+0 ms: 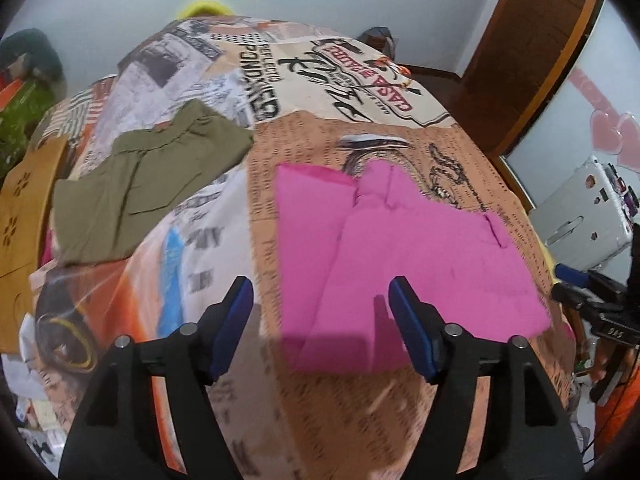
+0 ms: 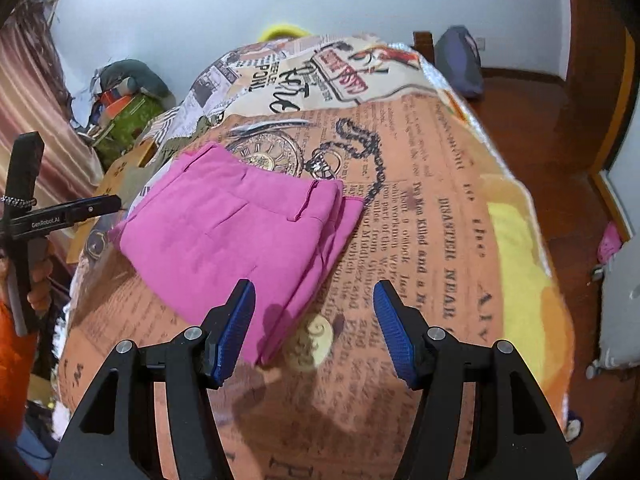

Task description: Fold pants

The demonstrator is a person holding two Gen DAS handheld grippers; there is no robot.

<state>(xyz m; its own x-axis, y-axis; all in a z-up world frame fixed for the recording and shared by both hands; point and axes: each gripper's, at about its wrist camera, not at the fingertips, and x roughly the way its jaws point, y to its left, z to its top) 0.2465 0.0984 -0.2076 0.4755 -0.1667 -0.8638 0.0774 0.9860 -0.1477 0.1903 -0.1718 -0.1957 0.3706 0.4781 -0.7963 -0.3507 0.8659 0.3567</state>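
Observation:
The pink pants [image 1: 404, 256] lie folded into a flat block on the newspaper-print bedspread [image 1: 360, 400]. My left gripper [image 1: 320, 300] is open and empty, held above the block's near left edge. In the right wrist view the pink pants [image 2: 240, 232] lie left of centre. My right gripper [image 2: 314, 300] is open and empty, above the block's near right corner. The left gripper's body [image 2: 60, 212] shows at the far left of the right wrist view.
Folded olive-green pants [image 1: 144, 184] lie on the bed to the left of the pink ones. A brown cardboard box [image 1: 24, 220] stands at the bed's left side. A yellow cloth [image 2: 516, 256] lies along the right edge. A wooden door [image 1: 532, 52] is at the back right.

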